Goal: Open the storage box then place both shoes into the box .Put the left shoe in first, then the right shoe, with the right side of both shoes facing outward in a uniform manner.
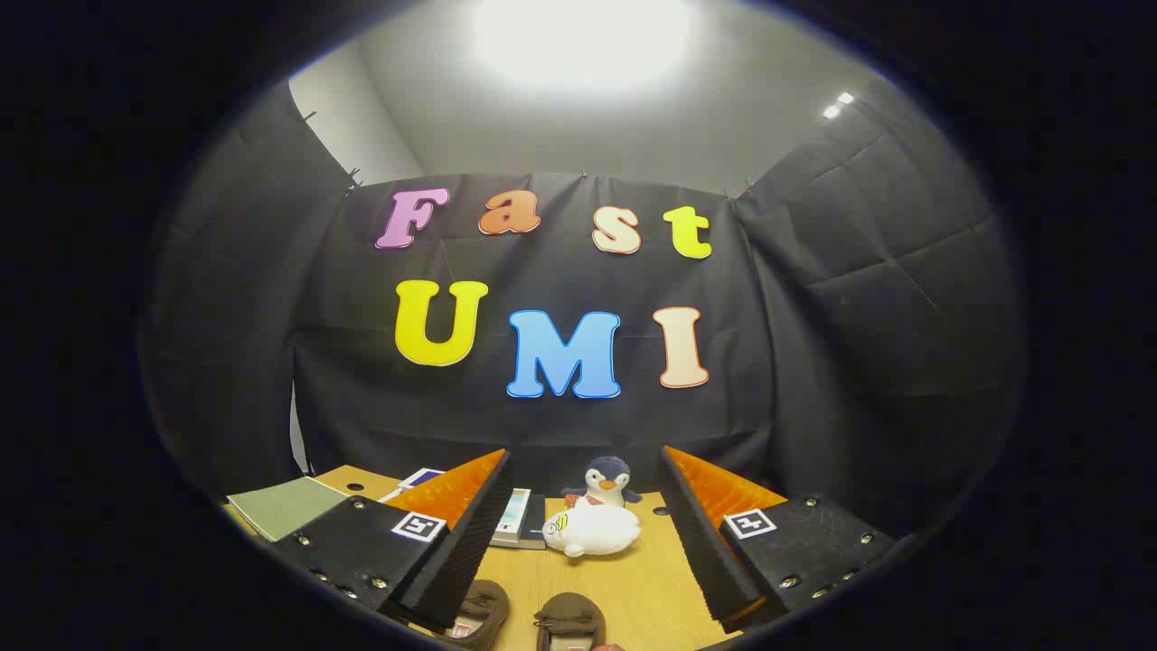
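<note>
Two brown shoes (533,622) sit nearest the cam, side by side on the wooden table (651,579), low between the fingers, about 6 o'clock from the gripper (583,470). Gripper is spread wide, nothing held. Just ahead, approx 12 o'clock from the shoes, a white plush toy (592,530) lies on the table w/ a penguin plush (606,482) standing right behind it. At 10 o'clock from the toy, a book stack (520,520); farther left a green notebook (282,506). Storage box: can't tell where.
</note>
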Tool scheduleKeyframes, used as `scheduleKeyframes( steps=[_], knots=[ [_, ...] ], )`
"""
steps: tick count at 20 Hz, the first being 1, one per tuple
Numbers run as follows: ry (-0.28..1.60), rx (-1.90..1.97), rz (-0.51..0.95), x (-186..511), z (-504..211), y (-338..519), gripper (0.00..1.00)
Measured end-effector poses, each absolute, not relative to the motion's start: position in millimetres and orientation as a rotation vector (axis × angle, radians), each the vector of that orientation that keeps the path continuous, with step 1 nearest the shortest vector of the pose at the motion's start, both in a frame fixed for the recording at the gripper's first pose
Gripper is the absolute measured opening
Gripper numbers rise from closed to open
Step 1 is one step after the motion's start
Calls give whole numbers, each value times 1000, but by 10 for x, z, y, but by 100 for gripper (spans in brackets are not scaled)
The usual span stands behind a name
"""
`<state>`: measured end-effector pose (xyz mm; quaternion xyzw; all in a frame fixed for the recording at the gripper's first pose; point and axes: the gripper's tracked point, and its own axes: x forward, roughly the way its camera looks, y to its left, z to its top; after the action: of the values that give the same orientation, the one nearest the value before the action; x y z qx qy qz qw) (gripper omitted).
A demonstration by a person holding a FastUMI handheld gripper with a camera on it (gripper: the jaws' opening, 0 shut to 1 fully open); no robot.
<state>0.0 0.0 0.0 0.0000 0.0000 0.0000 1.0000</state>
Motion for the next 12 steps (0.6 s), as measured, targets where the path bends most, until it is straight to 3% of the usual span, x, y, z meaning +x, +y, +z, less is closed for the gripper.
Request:
scheduleKeyframes(
  steps=[12],
  knots=[
    [-2,-9,15,50,70,23,96]
  ],
)
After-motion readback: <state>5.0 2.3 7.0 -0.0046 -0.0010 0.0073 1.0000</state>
